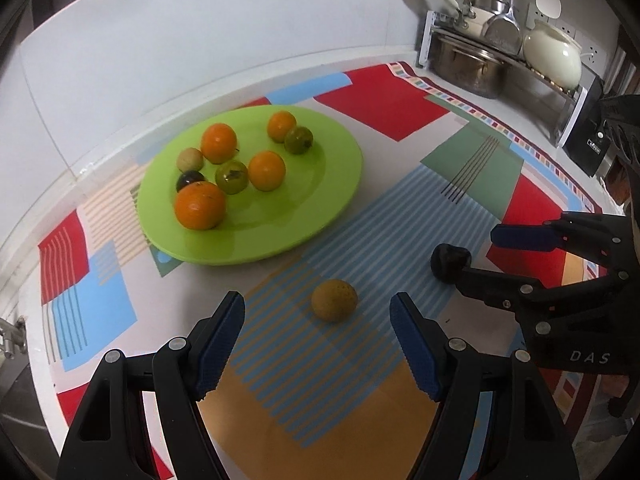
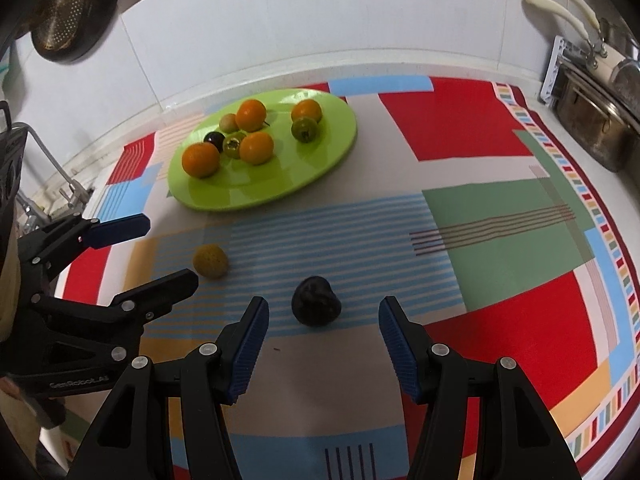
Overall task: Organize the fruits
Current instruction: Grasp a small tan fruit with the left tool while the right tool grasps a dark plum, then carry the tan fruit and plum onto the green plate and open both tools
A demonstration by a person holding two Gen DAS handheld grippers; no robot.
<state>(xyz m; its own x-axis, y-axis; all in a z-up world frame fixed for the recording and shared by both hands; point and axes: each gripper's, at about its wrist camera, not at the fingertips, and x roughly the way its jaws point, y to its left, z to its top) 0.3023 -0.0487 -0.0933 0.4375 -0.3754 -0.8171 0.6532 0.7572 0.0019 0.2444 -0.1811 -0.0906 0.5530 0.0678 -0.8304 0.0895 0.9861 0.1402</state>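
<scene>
A lime-green plate at the back left holds several fruits: oranges, green ones, a dark one and a tan one. A yellow-brown fruit lies on the patterned cloth, between and just ahead of the tips of my left gripper, which is open and not touching it. To its right a dark purple fruit lies between the tips of my right gripper, also open with gaps on both sides.
A colourful cloth covers the counter. At the back right stands a rack with steel pots and a white pot. A black box stands at the right, a colander hangs on the wall, and a tap stands at the left.
</scene>
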